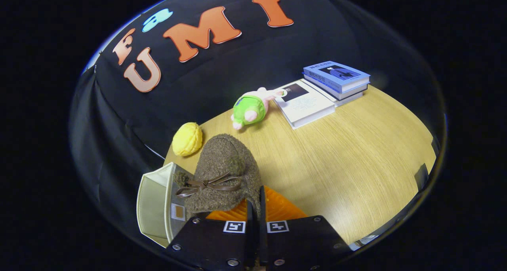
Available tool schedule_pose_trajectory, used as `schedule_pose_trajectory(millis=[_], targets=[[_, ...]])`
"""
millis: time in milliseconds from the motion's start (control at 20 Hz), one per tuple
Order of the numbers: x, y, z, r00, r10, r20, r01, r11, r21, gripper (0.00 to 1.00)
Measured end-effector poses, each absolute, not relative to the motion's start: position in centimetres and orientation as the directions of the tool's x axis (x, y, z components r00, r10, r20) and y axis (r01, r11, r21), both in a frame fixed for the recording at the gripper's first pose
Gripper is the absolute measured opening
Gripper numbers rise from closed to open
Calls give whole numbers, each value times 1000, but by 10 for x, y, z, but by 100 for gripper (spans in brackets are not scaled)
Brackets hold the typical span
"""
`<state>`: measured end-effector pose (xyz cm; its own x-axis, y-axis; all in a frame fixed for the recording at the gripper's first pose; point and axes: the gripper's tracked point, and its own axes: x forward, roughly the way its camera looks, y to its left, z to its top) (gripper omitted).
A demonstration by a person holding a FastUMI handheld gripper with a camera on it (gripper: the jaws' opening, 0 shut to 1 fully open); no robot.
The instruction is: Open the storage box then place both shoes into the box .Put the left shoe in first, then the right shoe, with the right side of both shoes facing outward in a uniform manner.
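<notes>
Pinched close between the gripper's (pixel 256 207) fingers is the rim of a fuzzy brown shoe (pixel 222 172), held over the open box (pixel 152 203) near the table (pixel 356 152) edge, so lowering it in, right side outward, looks next.

No text can be read. The blue book (pixel 336 76), topping a stack at the far edge of the bench (pixel 356 156), bears a title line too small to make out. The white book (pixel 307 104) beside it carries fine print, equally illegible. The tongs (pixel 256 207) carry two square black-and-white marker patterns, not words.
</notes>
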<state>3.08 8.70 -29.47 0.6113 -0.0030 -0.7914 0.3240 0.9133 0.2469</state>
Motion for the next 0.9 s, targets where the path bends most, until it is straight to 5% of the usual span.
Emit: schedule_pose_trajectory(millis=[450, 900], targets=[[48, 198, -244, 668, 138, -731, 196, 915, 352, 5], [42, 286, -290, 599, 180, -780, 99, 950, 296, 6]])
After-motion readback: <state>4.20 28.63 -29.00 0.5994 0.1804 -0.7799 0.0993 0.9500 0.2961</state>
